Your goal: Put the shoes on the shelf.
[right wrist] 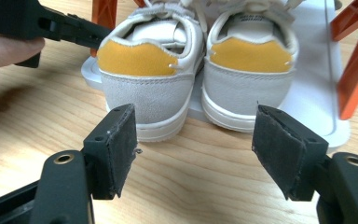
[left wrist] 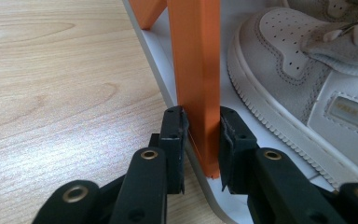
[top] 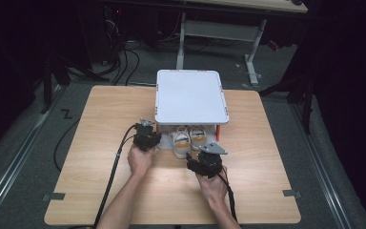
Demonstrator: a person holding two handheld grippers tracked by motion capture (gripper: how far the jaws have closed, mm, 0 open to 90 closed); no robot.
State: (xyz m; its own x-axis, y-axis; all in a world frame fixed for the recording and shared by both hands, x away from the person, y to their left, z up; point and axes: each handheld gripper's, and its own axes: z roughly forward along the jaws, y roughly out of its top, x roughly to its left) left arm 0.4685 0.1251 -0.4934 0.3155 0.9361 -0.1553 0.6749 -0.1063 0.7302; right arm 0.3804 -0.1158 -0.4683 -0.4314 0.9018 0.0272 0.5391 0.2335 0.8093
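Under the white rack [top: 191, 95], yellow-heeled white sneakers [right wrist: 193, 70] sit paired.

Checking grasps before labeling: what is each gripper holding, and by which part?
The left gripper clamps the shoe rack's orange leg near its foot. The right gripper is open, holding nothing.

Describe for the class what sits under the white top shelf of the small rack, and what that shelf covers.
Under the white top shelf stands a pair of white shoes with yellow heel patches, heels poking out on the lower shelf. Their toes and the rear of the rack are covered.
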